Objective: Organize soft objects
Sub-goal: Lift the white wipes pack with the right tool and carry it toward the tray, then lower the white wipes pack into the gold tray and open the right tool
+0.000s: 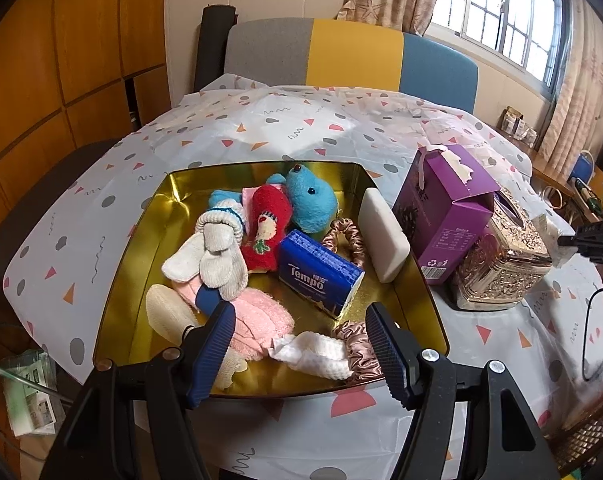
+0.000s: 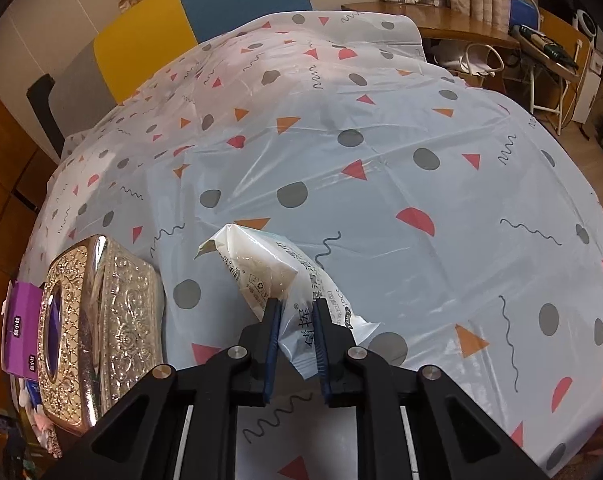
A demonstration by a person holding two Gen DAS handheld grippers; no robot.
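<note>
A gold tin tray (image 1: 141, 248) on the table holds a blue plush toy (image 1: 311, 200), a red sock (image 1: 267, 236), white gloves (image 1: 217, 256), a blue Tempo tissue pack (image 1: 321, 276), a white foam block (image 1: 383, 240), a pink fluffy sock (image 1: 257, 328), a white cloth (image 1: 313, 354) and pink scrunchies (image 1: 347, 240). My left gripper (image 1: 300, 312) hangs open over the tray's near side, nothing between its pads. In the right wrist view my right gripper (image 2: 297, 302) is shut on a white plastic packet (image 2: 261, 264), lifted above the tablecloth.
An ornate gold tissue box (image 1: 501, 256) and a purple carton (image 1: 445, 208) stand right of the tray; the tissue box (image 2: 97, 320) is left of my right gripper. The patterned tablecloth (image 2: 381, 140) stretches beyond. A chair (image 1: 341, 52) stands at the far edge.
</note>
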